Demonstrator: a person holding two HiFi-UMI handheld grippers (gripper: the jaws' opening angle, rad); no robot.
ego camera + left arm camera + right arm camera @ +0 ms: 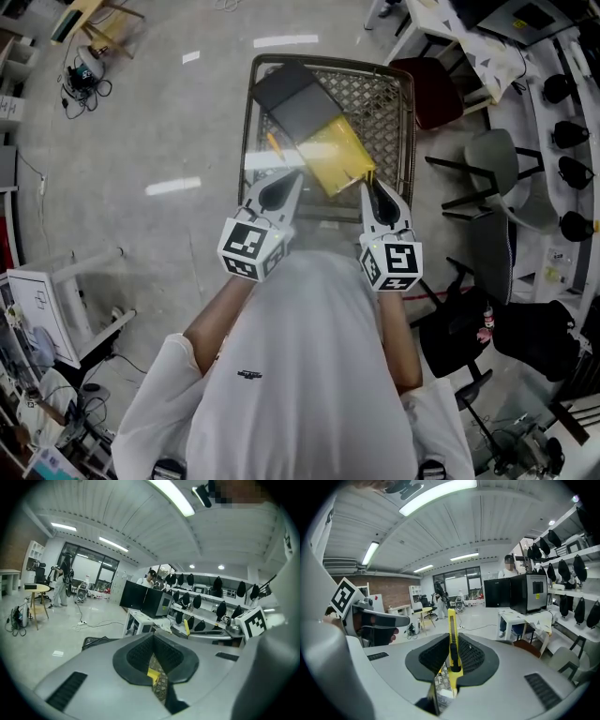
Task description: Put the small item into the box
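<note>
- The cart [251, 122] stands on the floor just before the person;
- in it, a flat case [295, 98] lies at the far left, overlapping a box [337, 155] nearer and to its right;
- the left gripper [292, 178] and the right gripper [369, 180] flank the box's near end;
- a knife [452, 634] stands between the right one's jaws;
- two chairs [436, 89] stand right of the cart.

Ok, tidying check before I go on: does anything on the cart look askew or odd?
Yes. The yellow box lies skewed to the edges of the mesh cart, and the grey slab overlapping its far corner is skewed too. Nothing looks spilled or broken.
</note>
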